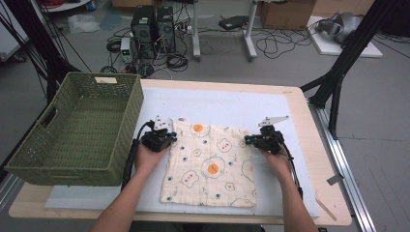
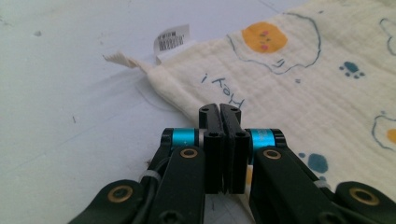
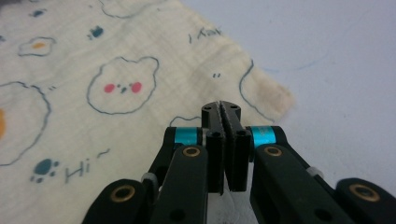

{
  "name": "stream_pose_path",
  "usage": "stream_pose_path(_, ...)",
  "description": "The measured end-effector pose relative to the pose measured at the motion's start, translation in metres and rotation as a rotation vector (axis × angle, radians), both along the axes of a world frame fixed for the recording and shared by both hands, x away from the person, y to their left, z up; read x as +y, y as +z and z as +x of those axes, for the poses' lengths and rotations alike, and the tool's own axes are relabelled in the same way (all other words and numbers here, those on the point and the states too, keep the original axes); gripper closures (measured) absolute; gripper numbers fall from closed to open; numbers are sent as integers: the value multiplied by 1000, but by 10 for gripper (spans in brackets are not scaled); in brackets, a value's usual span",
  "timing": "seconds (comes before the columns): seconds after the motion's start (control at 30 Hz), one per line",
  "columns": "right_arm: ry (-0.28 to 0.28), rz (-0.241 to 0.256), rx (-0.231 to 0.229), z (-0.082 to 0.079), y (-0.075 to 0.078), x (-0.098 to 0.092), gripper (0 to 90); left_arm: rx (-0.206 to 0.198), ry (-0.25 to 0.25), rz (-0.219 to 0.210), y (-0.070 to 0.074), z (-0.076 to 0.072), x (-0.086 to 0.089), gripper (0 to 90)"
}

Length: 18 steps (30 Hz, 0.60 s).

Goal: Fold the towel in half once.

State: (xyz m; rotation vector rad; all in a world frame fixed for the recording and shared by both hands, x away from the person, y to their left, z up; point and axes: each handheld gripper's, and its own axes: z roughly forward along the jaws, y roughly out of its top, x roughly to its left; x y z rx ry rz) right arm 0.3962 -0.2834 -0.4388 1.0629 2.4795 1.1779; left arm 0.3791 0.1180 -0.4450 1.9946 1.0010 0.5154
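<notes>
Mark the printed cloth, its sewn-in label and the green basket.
printed cloth (image 1: 211, 166), high view, middle of the fabric near the egg print.
sewn-in label (image 2: 172, 38), left gripper view, white tag at the cloth's corner.
green basket (image 1: 126, 133), high view, its woven right wall.

Green woven basket (image 1: 77, 130) at table's (image 1: 300, 104) left edge, computer towers (image 1: 153, 26) beyond.

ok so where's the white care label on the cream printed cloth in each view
High view: the white care label sits at the far left corner of the cream printed cloth, just right of the left tool.
Left gripper view: upper middle, at the cloth corner.
Right gripper view: not in it.
Shared landmark: the orange egg-yolk print near that corner.
</notes>
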Motion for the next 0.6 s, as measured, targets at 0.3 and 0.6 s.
stream_pose_path(0.3,50,104,-64,-31,32,-12,889,-107,-36,-77,25,-25,7,879)
stream_pose_path(0.6,136,112,-57,-82,38,-15,888,-132,-96,-90,23,-70,19,879)
